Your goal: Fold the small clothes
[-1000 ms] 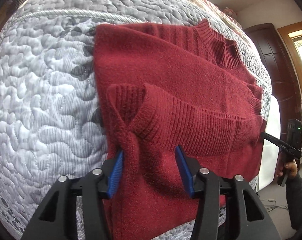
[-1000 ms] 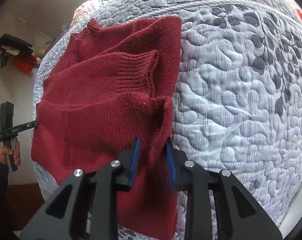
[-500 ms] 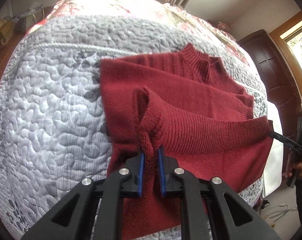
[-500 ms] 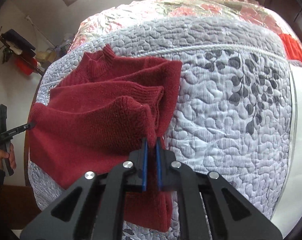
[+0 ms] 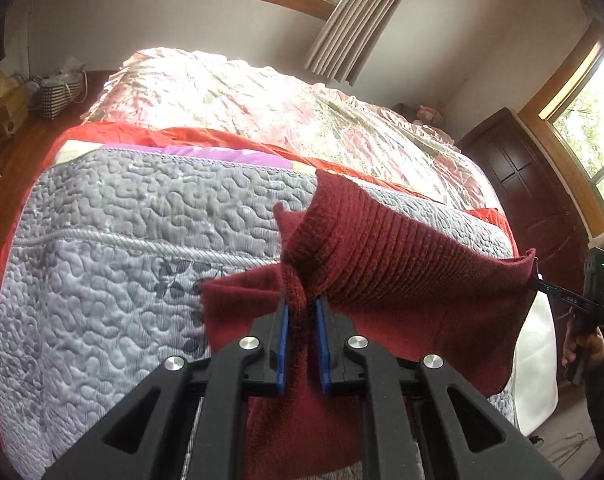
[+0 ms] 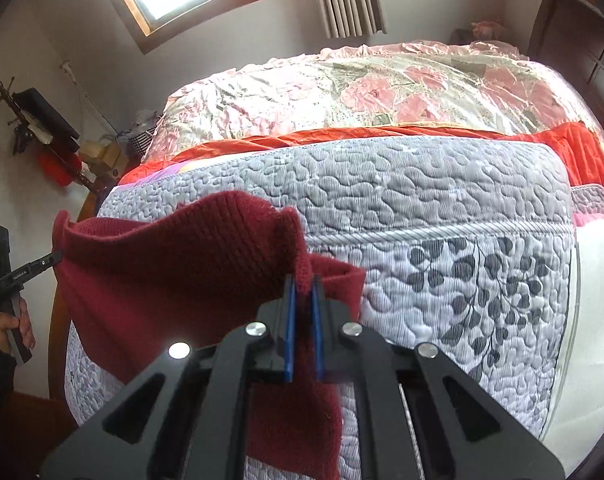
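A dark red knitted sweater [image 5: 401, 280] with a ribbed band is lifted off the grey quilted bedcover [image 5: 114, 264] and stretched across the lower middle of the left wrist frame. One bunched corner sits low at centre, the other far out at the right edge. Its lower part hangs down in front of the bedcover. In the right wrist frame the sweater [image 6: 174, 276] fills the lower left, pulled taut from the left edge to a gathered corner at lower centre. Which part is the hem is hard to tell, possibly the ribbed edge on top.
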Available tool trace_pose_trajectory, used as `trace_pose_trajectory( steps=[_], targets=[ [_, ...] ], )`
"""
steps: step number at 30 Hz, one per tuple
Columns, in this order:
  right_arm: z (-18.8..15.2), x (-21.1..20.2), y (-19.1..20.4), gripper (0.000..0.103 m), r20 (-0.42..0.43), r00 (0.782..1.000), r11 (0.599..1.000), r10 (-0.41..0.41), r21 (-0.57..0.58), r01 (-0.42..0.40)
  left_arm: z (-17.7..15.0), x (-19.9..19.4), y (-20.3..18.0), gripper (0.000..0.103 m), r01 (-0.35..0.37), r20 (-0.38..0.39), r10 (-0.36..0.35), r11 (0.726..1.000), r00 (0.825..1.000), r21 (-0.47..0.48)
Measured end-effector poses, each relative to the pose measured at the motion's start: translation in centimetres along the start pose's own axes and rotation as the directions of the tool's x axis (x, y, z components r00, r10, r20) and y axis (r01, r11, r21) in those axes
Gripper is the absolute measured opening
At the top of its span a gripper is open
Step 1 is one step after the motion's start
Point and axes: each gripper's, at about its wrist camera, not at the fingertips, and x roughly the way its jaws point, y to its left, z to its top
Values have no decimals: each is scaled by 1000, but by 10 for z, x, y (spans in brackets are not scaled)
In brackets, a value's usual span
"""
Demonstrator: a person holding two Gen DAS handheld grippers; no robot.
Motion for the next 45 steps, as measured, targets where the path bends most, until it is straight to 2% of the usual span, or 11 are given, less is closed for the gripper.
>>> trace_pose_trajectory(
  steps=[16, 21, 25, 27, 28, 29, 37, 39, 40, 41, 45],
  targets=[
    [43, 87, -30, 6, -62, 998, 998, -30, 49, 33, 45, 89, 29, 12, -18, -69, 17, 1000, 997, -14],
    [37, 120, -47, 7, -119, 993, 995, -26, 92, 37, 40, 133, 48, 13, -23, -176, 13, 998, 984, -58],
    [29, 129, -63, 29, -147, 989, 983, 16, 186, 12, 27, 153, 70, 19, -36, -246, -4, 987, 969, -159],
    [29, 119, -68, 46, -104, 993, 972, 58, 234, -32, 27, 146, 77, 35, 19, -210, -65, 976, 976, -216],
    [33, 117, -70, 49, -93, 994, 971, 61, 237, -37, 27, 144, 80, 49, 37, -197, -84, 972, 977, -232],
    [35, 117, -69, 49, -92, 994, 971, 64, 235, -41, 29, 144, 82, 51, 45, -190, -92, 970, 978, -239],
    [44, 150, -63, 55, -137, 989, 976, 60, 217, -30, 30, 171, 83, 53, 80, -249, -152, 958, 957, -274],
    [44, 150, -63, 50, -134, 989, 976, 58, 215, -28, 32, 173, 78, 51, 85, -244, -151, 961, 958, -263],
    [44, 150, -63, 35, -137, 989, 976, 57, 216, -27, 34, 174, 76, 46, 77, -239, -139, 965, 961, -252],
    [44, 149, -64, 11, -142, 988, 976, 57, 215, -26, 36, 175, 75, 26, 67, -234, -125, 968, 964, -241],
    [46, 138, -58, 5, -92, 995, 986, 24, 167, -8, 36, 174, 70, 12, 34, -226, -83, 976, 971, -213]
  ],
)
